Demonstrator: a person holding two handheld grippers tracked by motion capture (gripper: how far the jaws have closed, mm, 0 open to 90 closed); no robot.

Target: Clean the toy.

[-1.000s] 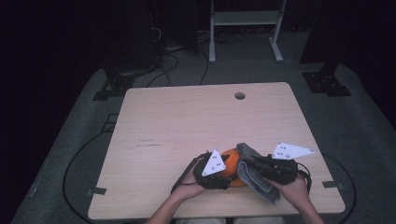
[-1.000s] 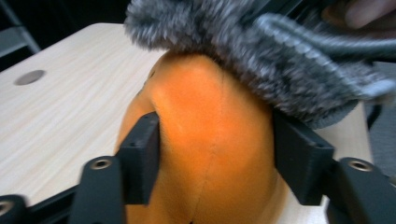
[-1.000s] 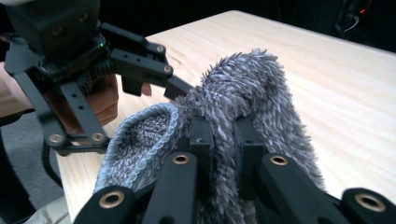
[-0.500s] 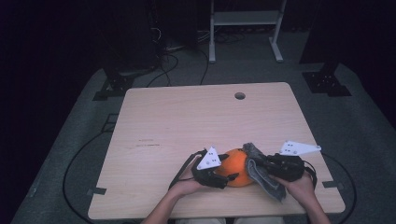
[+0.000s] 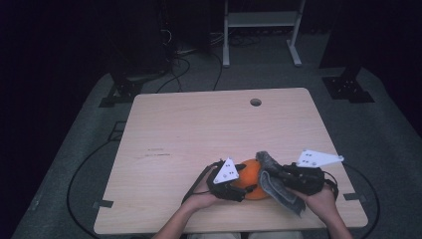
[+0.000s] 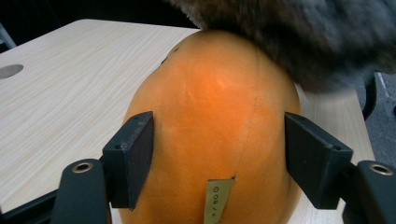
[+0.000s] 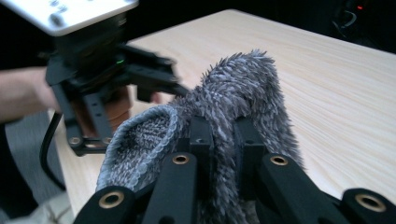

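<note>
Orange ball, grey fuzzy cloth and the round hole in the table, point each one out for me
orange ball (image 6: 210, 126), left gripper view, the smooth front between the jaws.
grey fuzzy cloth (image 7: 243, 88), right gripper view, the upper fold of its pile.
round hole (image 5: 256, 102), high view, its middle, near the table's far edge.

The left gripper (image 6: 219, 156) is seen from behind its two black jaws, which stand either side of an orange ball (image 6: 210, 126). The jaws have just been opening; the ball lies between them, with the left pad (image 6: 133, 156) at its surface and the right pad (image 6: 313, 158) just clear of it. A small tan tag (image 6: 217, 203) is fixed to the ball's near side. A grey furry cloth (image 6: 317, 37) is draped over the ball's top. A light wooden table (image 6: 60, 93) with a round hole (image 6: 10, 71) is seen beneath.
</note>
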